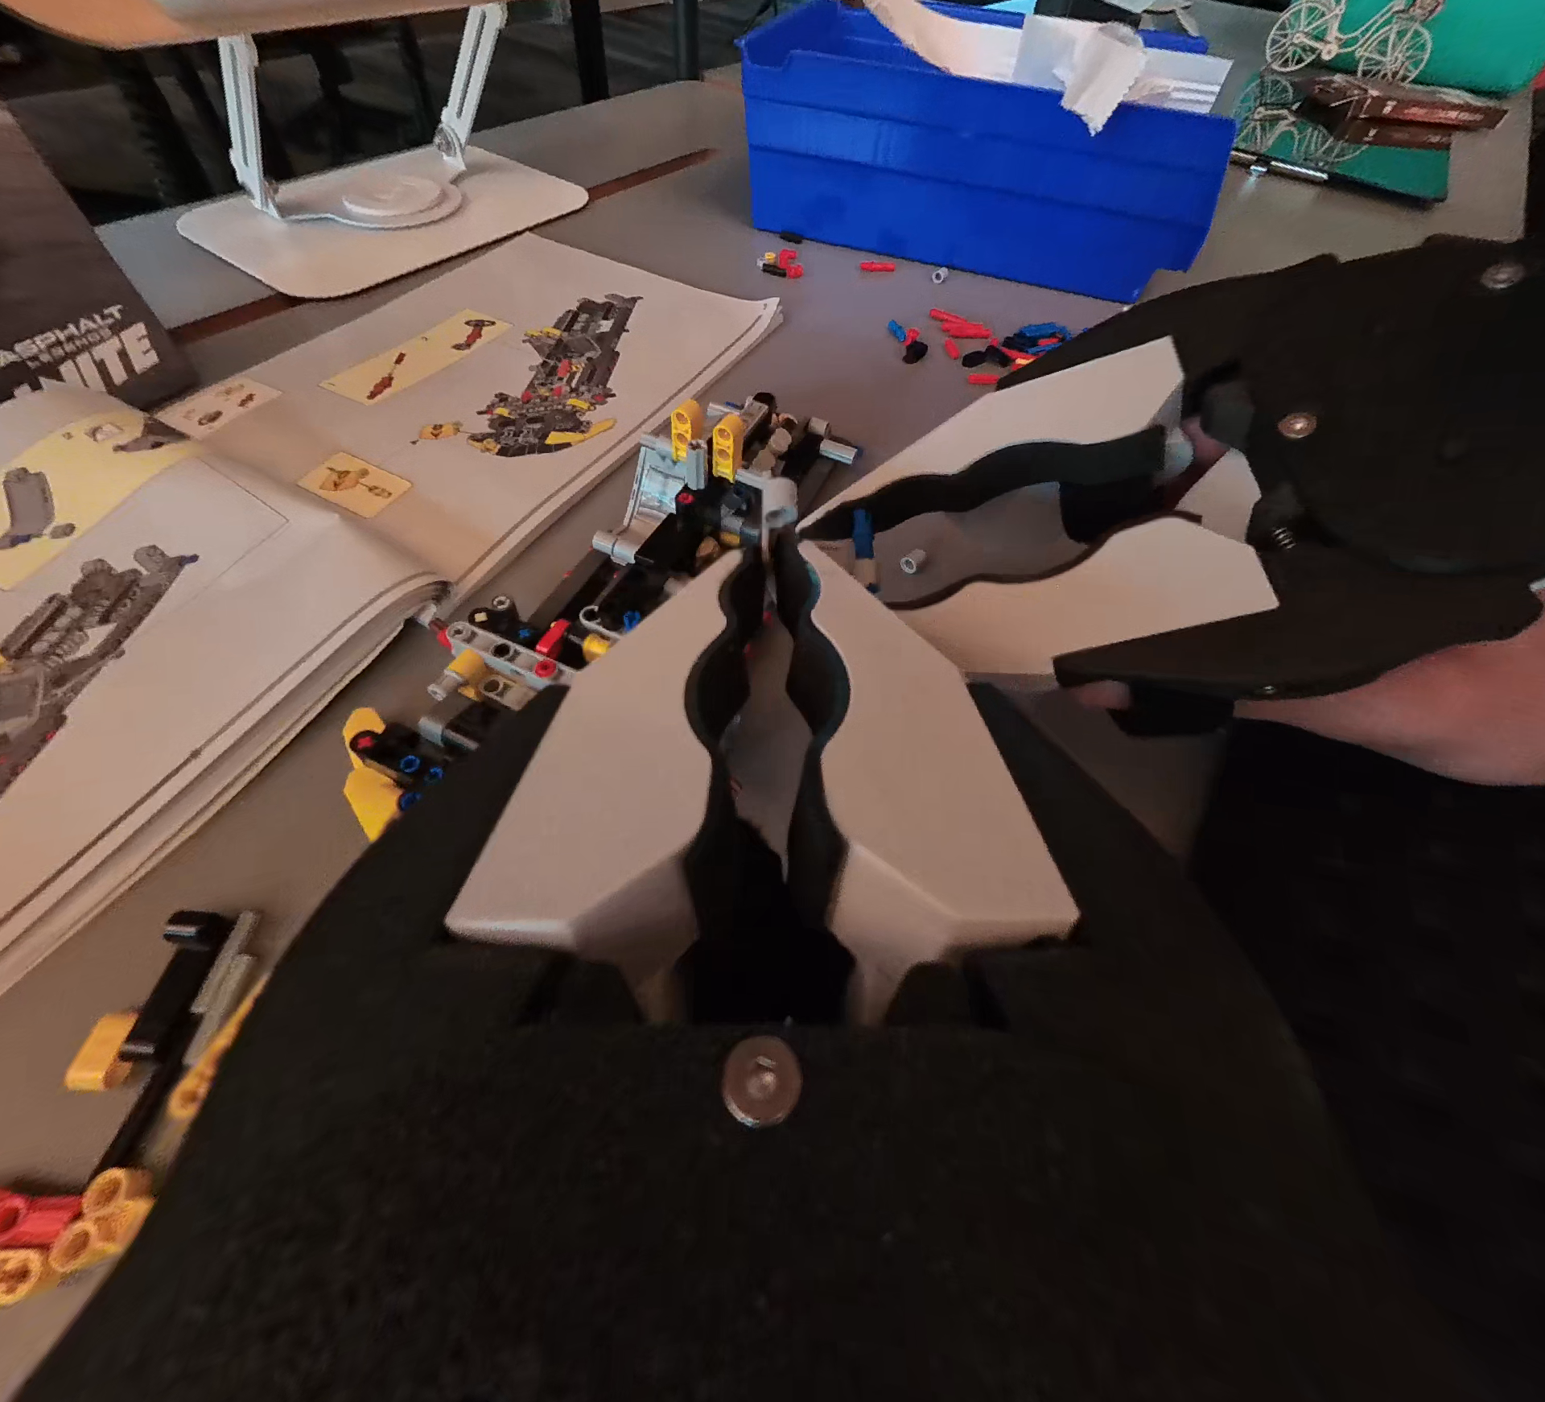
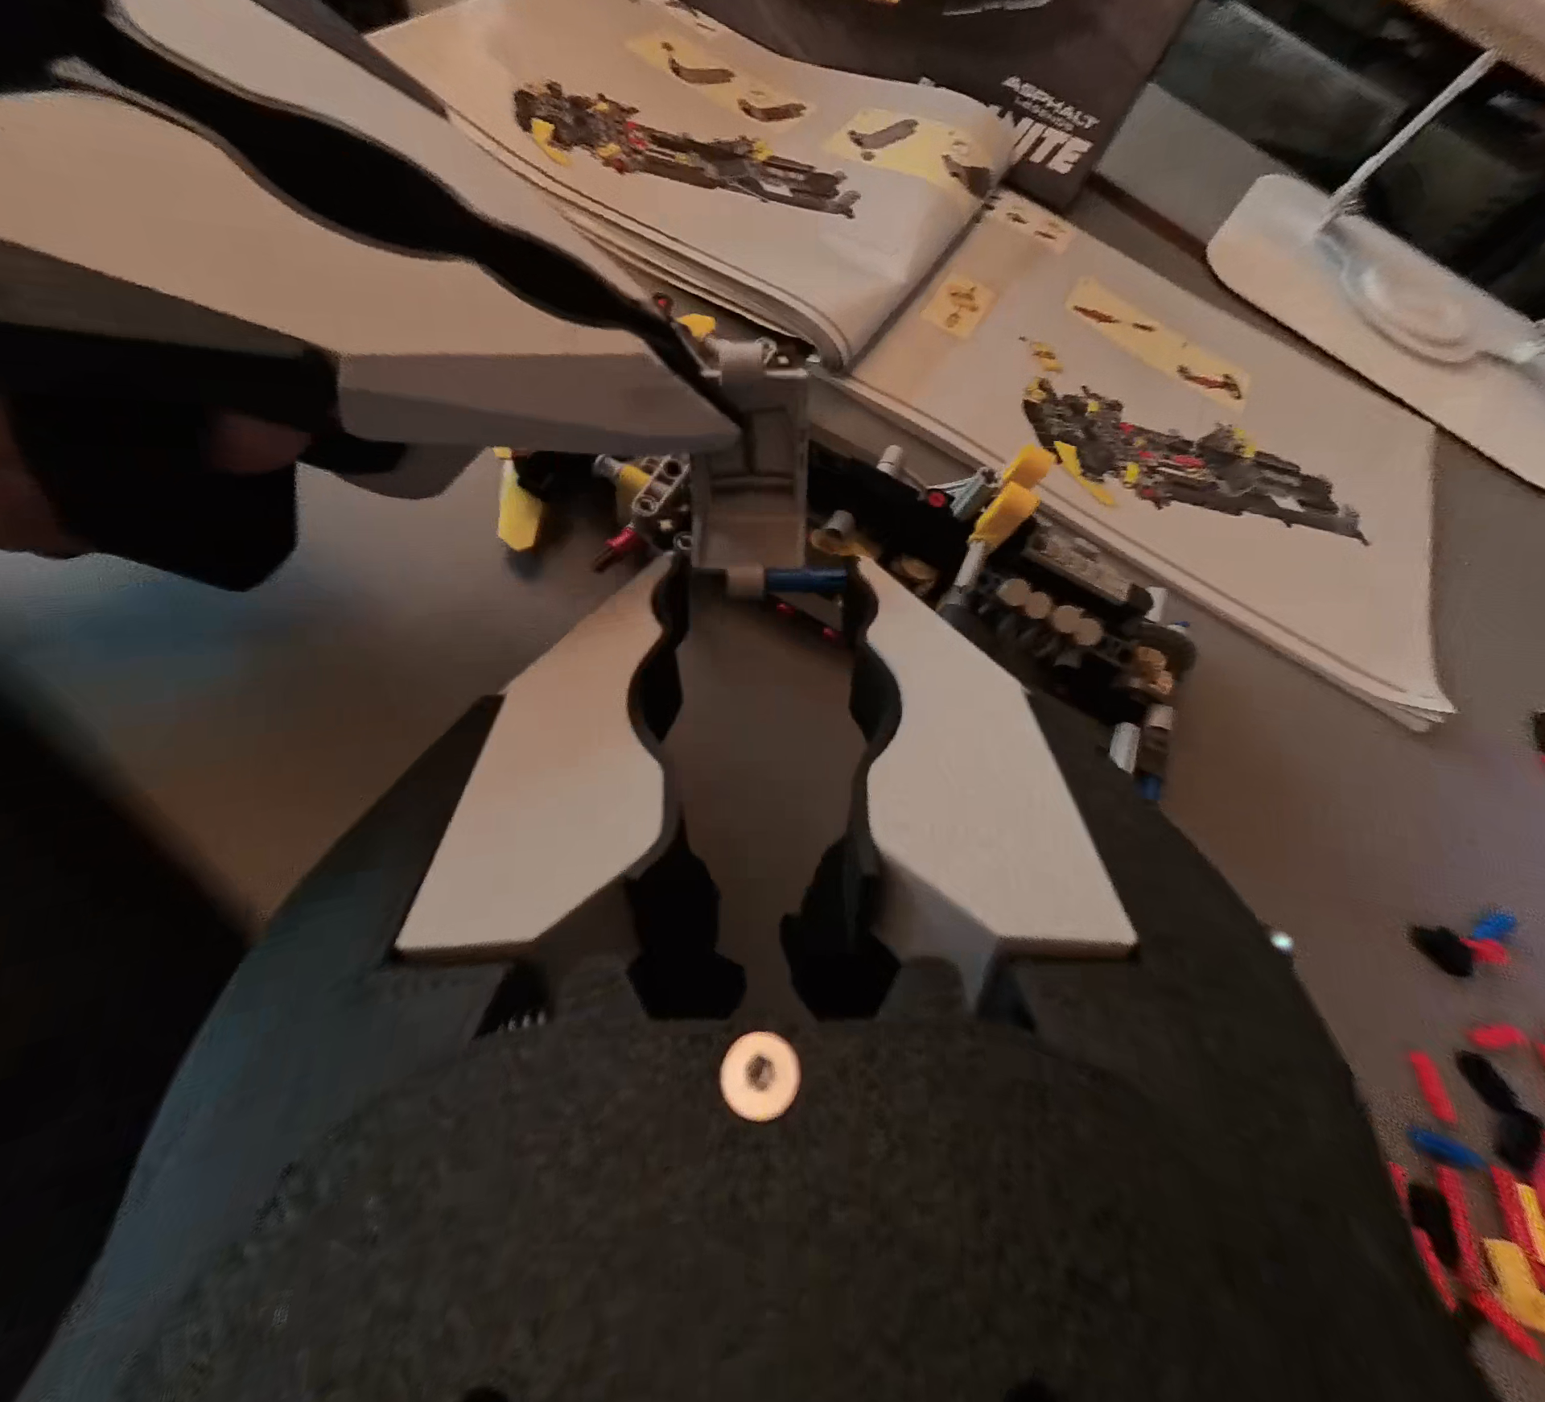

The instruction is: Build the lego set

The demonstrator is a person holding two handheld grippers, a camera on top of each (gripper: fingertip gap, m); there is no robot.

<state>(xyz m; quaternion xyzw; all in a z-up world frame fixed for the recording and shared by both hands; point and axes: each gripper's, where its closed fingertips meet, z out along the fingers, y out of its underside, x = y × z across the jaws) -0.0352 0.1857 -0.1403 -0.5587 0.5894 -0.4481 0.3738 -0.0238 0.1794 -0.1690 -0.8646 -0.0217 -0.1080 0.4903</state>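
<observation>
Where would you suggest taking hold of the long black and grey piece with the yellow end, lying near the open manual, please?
Take the long black and grey piece at mid-length, coming straight down from above and closing across its narrow width. It lies flat on the table, its long sides look straight and parallel, and the yellow end looks bulkier. It is blurred, so finer detail is uncertain.

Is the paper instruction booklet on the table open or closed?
Open. The paper instruction booklet lies flat on the grey table, two printed pages spread either side of its spine.
</observation>
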